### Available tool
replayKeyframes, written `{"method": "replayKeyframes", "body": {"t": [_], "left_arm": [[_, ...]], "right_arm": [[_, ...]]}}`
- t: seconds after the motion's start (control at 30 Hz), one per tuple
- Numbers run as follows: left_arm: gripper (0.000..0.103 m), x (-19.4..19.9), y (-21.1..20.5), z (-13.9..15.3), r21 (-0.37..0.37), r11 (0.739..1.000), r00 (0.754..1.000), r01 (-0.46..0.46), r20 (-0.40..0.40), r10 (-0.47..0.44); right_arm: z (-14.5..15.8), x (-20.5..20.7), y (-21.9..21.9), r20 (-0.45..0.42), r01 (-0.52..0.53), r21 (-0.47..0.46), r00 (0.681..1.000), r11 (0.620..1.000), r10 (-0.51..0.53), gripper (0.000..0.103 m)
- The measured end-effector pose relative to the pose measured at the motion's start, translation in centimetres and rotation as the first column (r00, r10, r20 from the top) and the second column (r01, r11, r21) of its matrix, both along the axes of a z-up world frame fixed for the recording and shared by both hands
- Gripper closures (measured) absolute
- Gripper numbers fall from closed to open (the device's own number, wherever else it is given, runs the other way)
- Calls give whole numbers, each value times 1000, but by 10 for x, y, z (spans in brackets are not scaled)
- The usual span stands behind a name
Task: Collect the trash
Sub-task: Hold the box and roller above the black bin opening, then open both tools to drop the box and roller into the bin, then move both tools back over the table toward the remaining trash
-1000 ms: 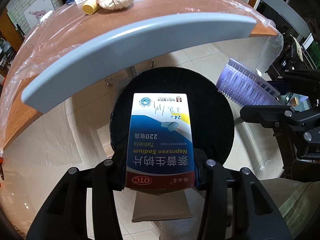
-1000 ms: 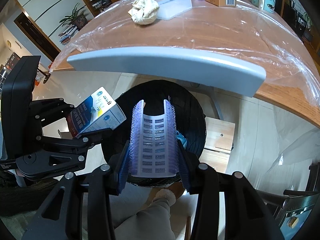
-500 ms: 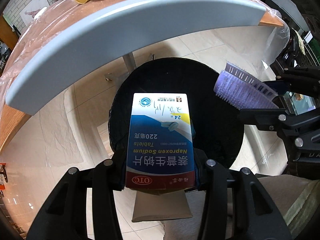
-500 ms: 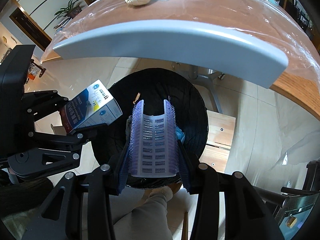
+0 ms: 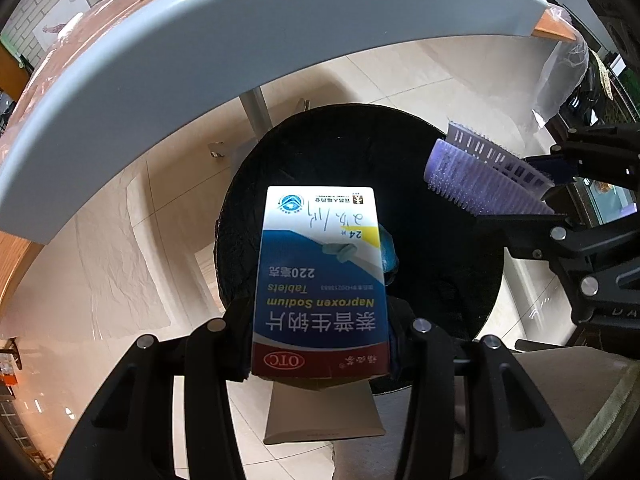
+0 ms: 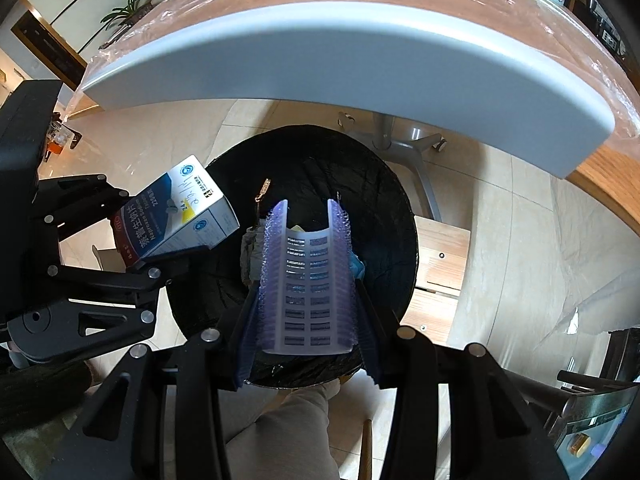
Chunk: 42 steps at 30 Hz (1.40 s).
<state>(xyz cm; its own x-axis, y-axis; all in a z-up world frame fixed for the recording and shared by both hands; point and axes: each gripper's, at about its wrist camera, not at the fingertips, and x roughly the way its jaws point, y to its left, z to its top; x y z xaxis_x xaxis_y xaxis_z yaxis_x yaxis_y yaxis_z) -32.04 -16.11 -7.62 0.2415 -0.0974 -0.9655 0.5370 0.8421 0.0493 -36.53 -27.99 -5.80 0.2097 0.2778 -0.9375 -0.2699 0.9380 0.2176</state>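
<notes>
Both claws are loaded and pointing steeply down over the round black-lined waste bin (image 5: 360, 184) on the tiled floor, just near of the grey-edged wooden table (image 5: 224, 40). Left gripper (image 5: 320, 344) is clamped on the sides of a blue-and-white cardboard tablet box w/ red bottom band (image 5: 320, 276), held flat, its far end over the bin's mouth. Right gripper (image 6: 306, 320) is pinched narrow on a pale purple plastic hair-roller piece w/ bristly edges (image 6: 308, 276), also over the bin, right of the box. Step in hand looks like the drop. To do it well: get each item fully inside the rim line before letting go, esp. the box, whose near end sits abt over the bin's near-left edge, so nudge it farther in. Release one at a time so the two claws, close together, don't knock. Open wide enough that the roller's bristles don't snag the pads. Bin already has some bits in it, incl. smth blue (image 6: 358, 268); room enough, I'd say.
</notes>
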Motion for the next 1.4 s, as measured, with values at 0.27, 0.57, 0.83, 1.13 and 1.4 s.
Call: {"method": "replayKeyframes", "body": {"t": [0.27,0.57,0.83,1.13,1.4], "left_arm": [[55,6,-2,-3,6,1000,1000,10,-3,-10],[55,5,-3,-4,9,1000,1000,13,-6,-13],[39,4,-1,-1,6,1000,999,17,33,-17],[36,-5,14,24,-40,999,997,-3,81,6],[2,-27,26,122,-226,969,944,104,329,-24]], "right_arm": [[-6,2,2,-14,8,-9,1000,1000,-8,60],[-12,7,-1,-31,26,-16,999,1000,-26,60],[-12,8,-11,-33,77,-2,996,997,-77,38],[25,-10,-27,58,85,2,995,996,-85,34],[123,-24,-47,375,50,41,925,998,-62,4]]}}
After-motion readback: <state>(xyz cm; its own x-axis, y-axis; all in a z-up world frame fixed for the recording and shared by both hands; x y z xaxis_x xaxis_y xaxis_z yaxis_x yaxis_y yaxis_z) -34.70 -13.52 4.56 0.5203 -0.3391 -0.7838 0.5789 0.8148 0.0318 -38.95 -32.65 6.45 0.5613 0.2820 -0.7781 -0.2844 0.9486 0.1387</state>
